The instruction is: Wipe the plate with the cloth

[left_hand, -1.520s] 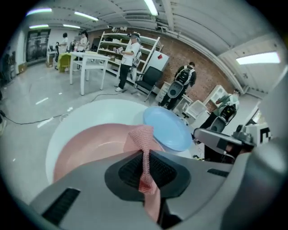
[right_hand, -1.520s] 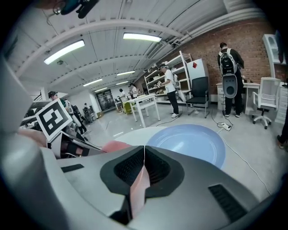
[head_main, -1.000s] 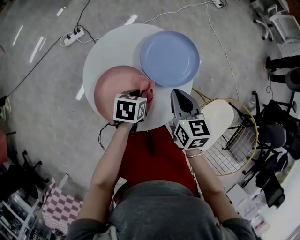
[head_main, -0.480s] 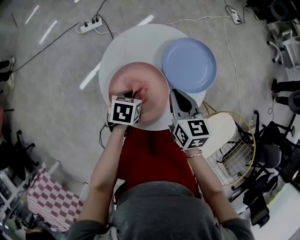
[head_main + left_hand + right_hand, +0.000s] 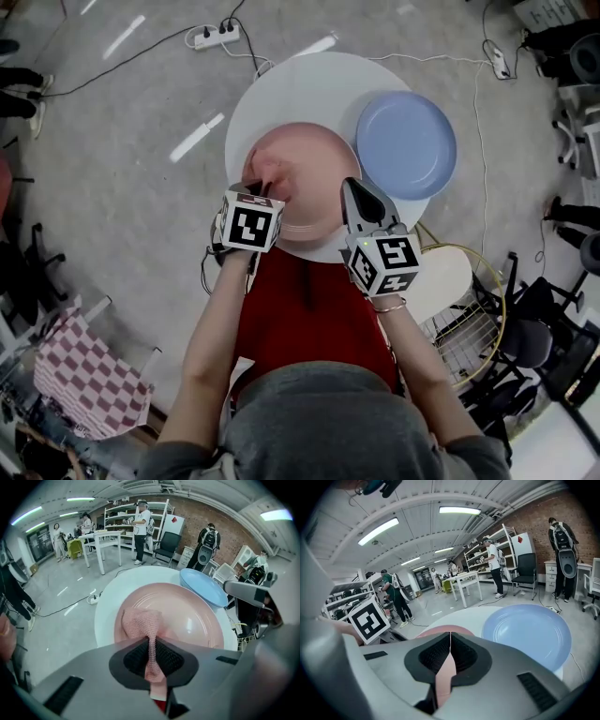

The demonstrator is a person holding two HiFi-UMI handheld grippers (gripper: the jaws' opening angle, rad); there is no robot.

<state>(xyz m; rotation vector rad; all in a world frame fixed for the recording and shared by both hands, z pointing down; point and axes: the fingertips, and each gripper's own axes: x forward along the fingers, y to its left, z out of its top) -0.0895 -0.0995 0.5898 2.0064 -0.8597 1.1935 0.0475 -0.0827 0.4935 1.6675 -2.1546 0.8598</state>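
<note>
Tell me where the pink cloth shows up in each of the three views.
Head view: cloth on the pink plate, ahead of the left gripper.
Left gripper view: centre, pinched between the jaws, bunched on the plate.
Right gripper view: not in it.
Shared landmark: blue plate, in all three.

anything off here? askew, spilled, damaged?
One thing: the blue plate overhangs the white table's far right edge. No spill or damage shows. The left gripper pinches the cloth on the pink plate; the right gripper clamps its rim.
</note>
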